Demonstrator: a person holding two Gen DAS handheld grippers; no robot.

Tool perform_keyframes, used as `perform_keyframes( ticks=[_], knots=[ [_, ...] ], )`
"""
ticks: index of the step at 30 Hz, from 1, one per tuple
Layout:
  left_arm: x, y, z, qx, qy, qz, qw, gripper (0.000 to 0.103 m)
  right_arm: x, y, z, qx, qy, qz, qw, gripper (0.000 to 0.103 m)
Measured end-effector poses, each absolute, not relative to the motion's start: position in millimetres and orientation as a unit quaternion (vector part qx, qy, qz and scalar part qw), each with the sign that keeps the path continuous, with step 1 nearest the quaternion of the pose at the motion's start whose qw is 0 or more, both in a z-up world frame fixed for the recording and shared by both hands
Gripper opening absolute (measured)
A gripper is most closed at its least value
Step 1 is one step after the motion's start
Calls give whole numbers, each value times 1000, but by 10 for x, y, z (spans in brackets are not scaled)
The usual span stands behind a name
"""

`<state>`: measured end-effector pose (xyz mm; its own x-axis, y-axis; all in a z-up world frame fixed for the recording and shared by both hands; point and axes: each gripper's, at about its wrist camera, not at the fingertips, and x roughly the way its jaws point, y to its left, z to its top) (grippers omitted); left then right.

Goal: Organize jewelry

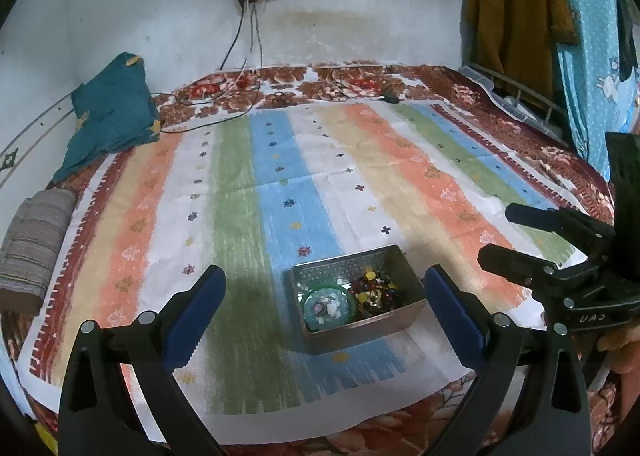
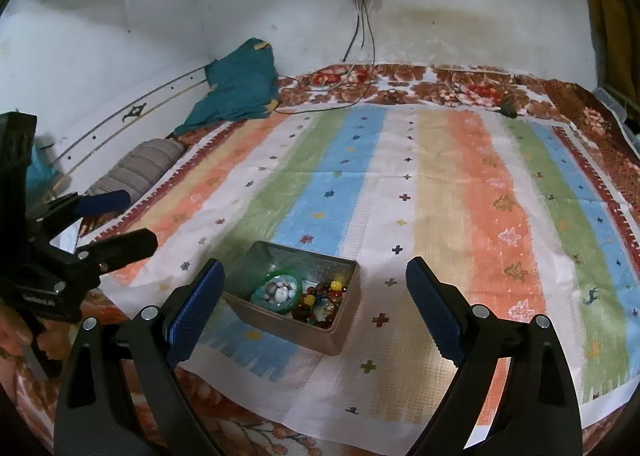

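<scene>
A rectangular metal tin (image 1: 404, 318) (image 2: 320, 332) sits on a striped cloth near the bed's front edge. Inside lie a green round bangle with small pale stones (image 1: 328, 306) (image 2: 277, 291) and a heap of coloured beads (image 1: 376, 292) (image 2: 320, 302). My left gripper (image 1: 326, 314) is open and empty, its jaws wide on either side of the tin, above it. My right gripper (image 2: 312, 308) is open and empty, hovering just right of the tin. Each gripper shows in the other's view: the right one (image 1: 516, 236), the left one (image 2: 120, 220).
The striped cloth (image 1: 280, 184) (image 2: 440, 184) covers a floral blanket on the bed. A teal garment (image 1: 112, 116) (image 2: 240, 84) and a grey rolled pillow (image 1: 36, 244) (image 2: 140, 168) lie at the left. Cables (image 1: 224, 104) run from a wall socket. Clothes (image 1: 516, 12) hang at the right.
</scene>
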<state>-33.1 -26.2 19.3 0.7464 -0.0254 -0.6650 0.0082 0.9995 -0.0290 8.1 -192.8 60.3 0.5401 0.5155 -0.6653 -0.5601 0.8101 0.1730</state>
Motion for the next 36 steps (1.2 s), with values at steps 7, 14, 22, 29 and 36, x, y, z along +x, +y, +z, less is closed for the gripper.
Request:
perform_keyframes(
  ticks=[7, 14, 22, 29, 36],
  knots=[
    [-351, -245, 202, -16, 349, -15, 937, 97, 61, -1907, 597, -36, 368, 306, 877, 92],
    [-347, -264, 201, -15, 349, -18, 937, 97, 66, -1899, 581, -42, 369, 305, 877, 92],
    [-352, -272, 196, -16, 347, -18, 938, 97, 70, -1911, 573, -40, 369, 303, 878, 92],
    [-339, -264, 191, -16, 349, -16, 937, 97, 77, -1919, 569, -40, 370, 303, 877, 92],
    [-305, -237, 184, -13, 357, -17, 934, 97, 85, -1933, 580, -38, 370, 303, 877, 92]
  ],
)
